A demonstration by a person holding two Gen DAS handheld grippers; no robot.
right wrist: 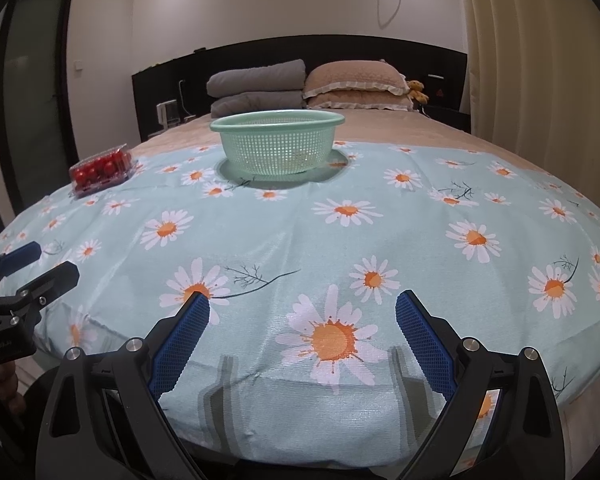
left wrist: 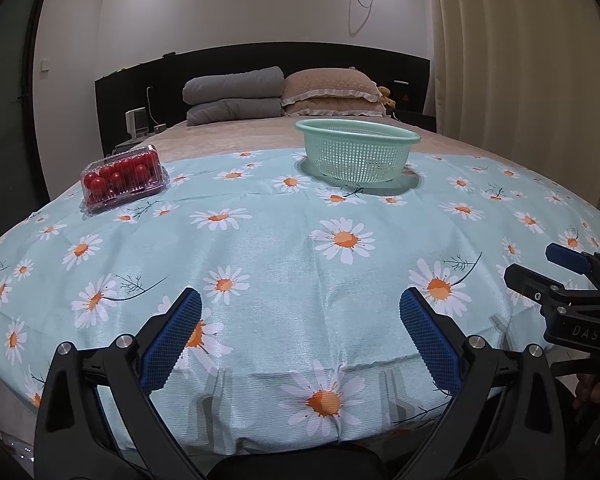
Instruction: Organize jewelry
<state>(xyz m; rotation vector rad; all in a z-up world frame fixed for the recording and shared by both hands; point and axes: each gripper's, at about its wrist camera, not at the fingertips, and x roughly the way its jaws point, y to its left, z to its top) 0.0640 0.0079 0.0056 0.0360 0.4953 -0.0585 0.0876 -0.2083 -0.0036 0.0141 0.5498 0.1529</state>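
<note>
A clear plastic clamshell box of red cherry tomatoes (left wrist: 122, 178) lies closed at the far left of the daisy-print cloth (left wrist: 284, 248); it also shows in the right wrist view (right wrist: 100, 170). A pale green mesh basket (left wrist: 356, 150) stands upright at the far middle, also in the right wrist view (right wrist: 277, 142). My left gripper (left wrist: 300, 312) is open and empty over the near edge of the cloth. My right gripper (right wrist: 302, 312) is open and empty beside it, to its right. No jewelry is visible.
The cloth covers the foot of a bed. Folded grey blankets (left wrist: 234, 94) and tan pillows (left wrist: 332, 90) lie by the black headboard. A curtain (left wrist: 520, 48) hangs at the right. A dark door (right wrist: 32, 92) stands at the left.
</note>
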